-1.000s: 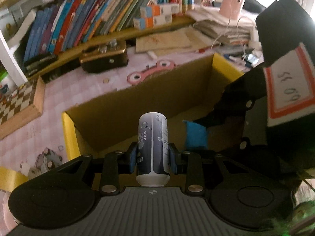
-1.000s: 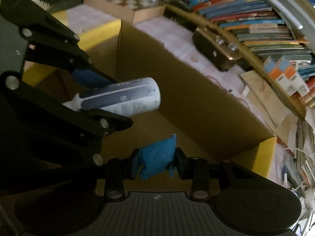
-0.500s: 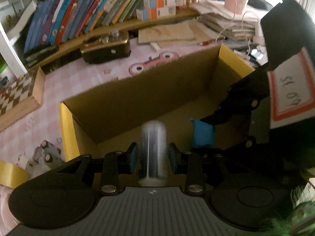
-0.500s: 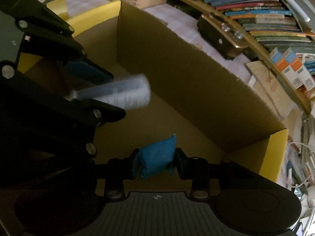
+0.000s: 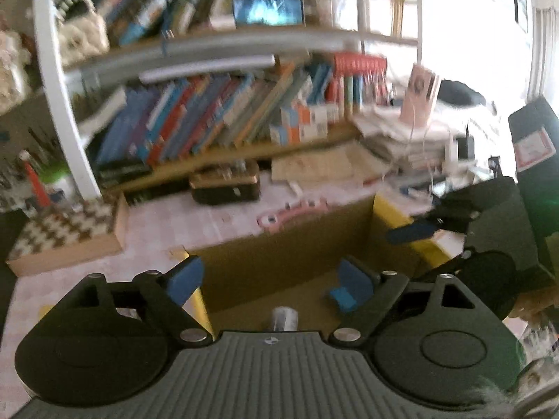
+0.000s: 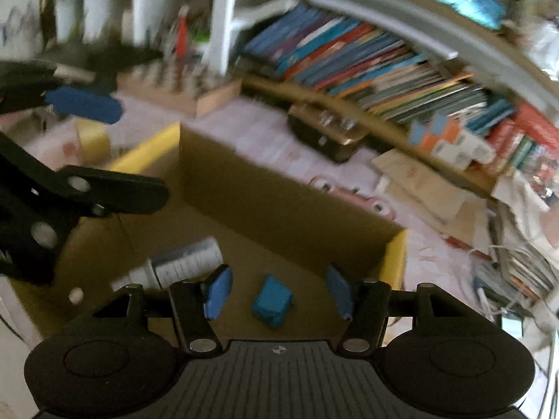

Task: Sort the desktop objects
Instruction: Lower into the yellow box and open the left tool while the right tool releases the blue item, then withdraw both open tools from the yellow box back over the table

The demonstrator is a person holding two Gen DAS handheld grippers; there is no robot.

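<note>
The bottle (image 6: 181,267) lay on its side on the floor of the cardboard box (image 6: 279,206), cap toward seven o'clock, and the blue pouch (image 6: 272,301) lay loose just beside it at three o'clock. A second earlier the bottle had been clamped upright in the left gripper and the pouch pinched in the right; both had since dropped free. The left gripper (image 5: 269,281) now hung above the box with its jaws spread wide and opening, nothing between them, only the bottle's end (image 5: 284,317) showing below. The right gripper (image 6: 277,289) stood over the pouch, jaws partly apart and opening, pads clear of it. Both views had risen from the box interior to the bookshelf (image 5: 223,122). At ten o'clock from the box, a chessboard (image 5: 66,234) sat on the pink table (image 5: 181,220), a dark case (image 5: 225,186) at twelve.
</note>
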